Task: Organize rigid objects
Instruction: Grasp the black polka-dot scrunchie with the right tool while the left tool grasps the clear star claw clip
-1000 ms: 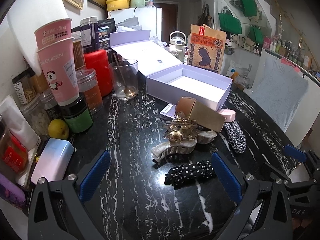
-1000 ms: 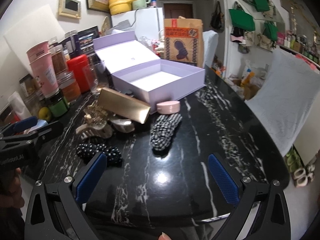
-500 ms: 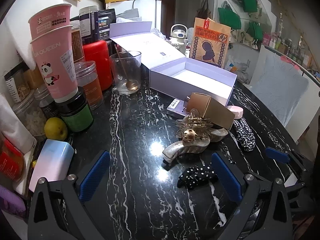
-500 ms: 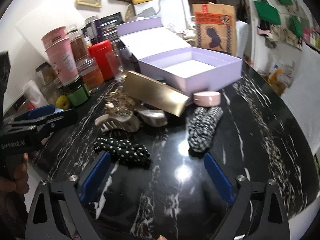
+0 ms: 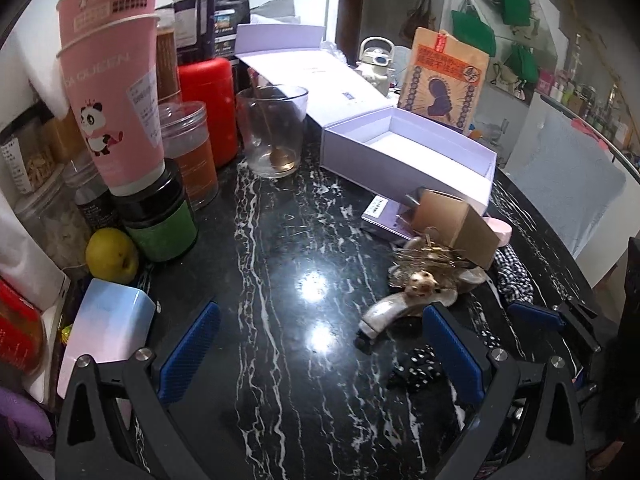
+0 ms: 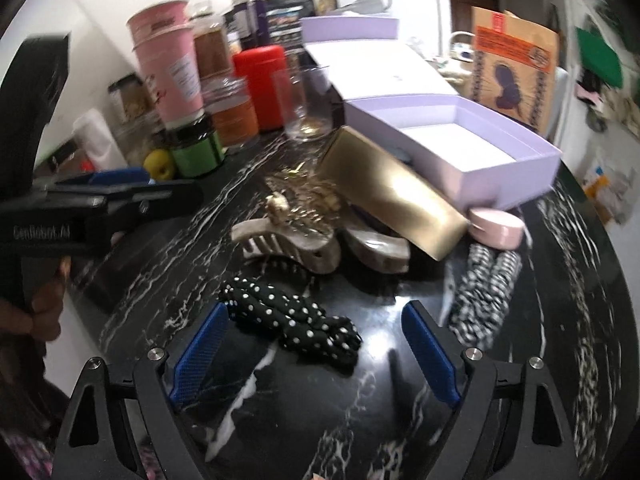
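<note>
On the black marble table (image 5: 280,240) lies a pile: a beige claw clip (image 6: 288,244) topped by a gold hair ornament (image 6: 304,200), a second clip (image 6: 380,248), a gold box (image 6: 392,196), a pink round tin (image 6: 496,228) and a checked scrunchie (image 6: 484,288). A polka-dot scrunchie (image 6: 288,320) lies partly between the fingers of my right gripper (image 6: 312,344), which is open, its pads off the scrunchie. My left gripper (image 5: 320,340) is open over bare marble, left of the claw clip (image 5: 396,308). An open lavender box (image 5: 400,176) stands behind the pile.
Along the left stand stacked pink cups (image 5: 112,92), jars, a red canister (image 5: 208,108), a glass (image 5: 276,132) holding a spoon, a yellow fruit (image 5: 110,254) and a pastel case (image 5: 108,328). A brown paper bag (image 5: 444,80) stands behind the box. The table edge curves on the right.
The right gripper has come down and forward onto the polka-dot scrunchie, and its jaws have narrowed a little. The left gripper has shifted left and closer to the jars.
</note>
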{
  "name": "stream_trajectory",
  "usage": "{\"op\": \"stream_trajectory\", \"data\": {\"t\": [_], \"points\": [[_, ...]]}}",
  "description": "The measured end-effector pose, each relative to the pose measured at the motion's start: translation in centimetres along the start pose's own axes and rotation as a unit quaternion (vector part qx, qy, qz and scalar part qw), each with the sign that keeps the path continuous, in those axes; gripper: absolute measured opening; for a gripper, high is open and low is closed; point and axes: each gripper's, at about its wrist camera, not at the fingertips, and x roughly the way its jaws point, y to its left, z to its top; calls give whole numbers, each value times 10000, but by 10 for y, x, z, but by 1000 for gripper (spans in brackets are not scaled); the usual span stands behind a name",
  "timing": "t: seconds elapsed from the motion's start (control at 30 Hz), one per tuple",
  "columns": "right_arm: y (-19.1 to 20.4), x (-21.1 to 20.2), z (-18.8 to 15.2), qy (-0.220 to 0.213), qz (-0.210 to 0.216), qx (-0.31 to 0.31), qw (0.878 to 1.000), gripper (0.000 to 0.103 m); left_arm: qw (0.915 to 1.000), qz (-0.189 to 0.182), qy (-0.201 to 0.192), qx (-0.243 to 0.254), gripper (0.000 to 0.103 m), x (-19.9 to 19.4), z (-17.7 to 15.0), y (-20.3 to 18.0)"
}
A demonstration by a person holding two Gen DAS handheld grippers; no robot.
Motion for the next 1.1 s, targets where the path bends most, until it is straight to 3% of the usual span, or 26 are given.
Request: {"op": "stream_trajectory", "data": {"t": [0.17,0.23,0.37,0.7,0.83,1.0,1.1], "points": [[4,13,6,181,194,-294,9992,89,9999,-108,-35,-88,103,2,6,7],[4,19,8,264,265,-359,9987,84,9998,-149,-45,-106,103,3,10,8],[0,30,9,534,433,-373,9969,68,9994,-342,-25,-83,103,8,16,5],[-12,19,-6,386,671,-434,9961,24,9962,-865,59,71,103,22,27,-17],[-22,11,-11,387,758,-287,9960,20,9934,-1141,85,112,103,28,26,-30],[-31,-4,-16,411,644,-243,9968,20,9887,-1440,402,98,103,49,21,-46],[-38,-7,-20,435,580,-154,9973,20,9883,-1425,539,116,101,59,18,-50]]}}
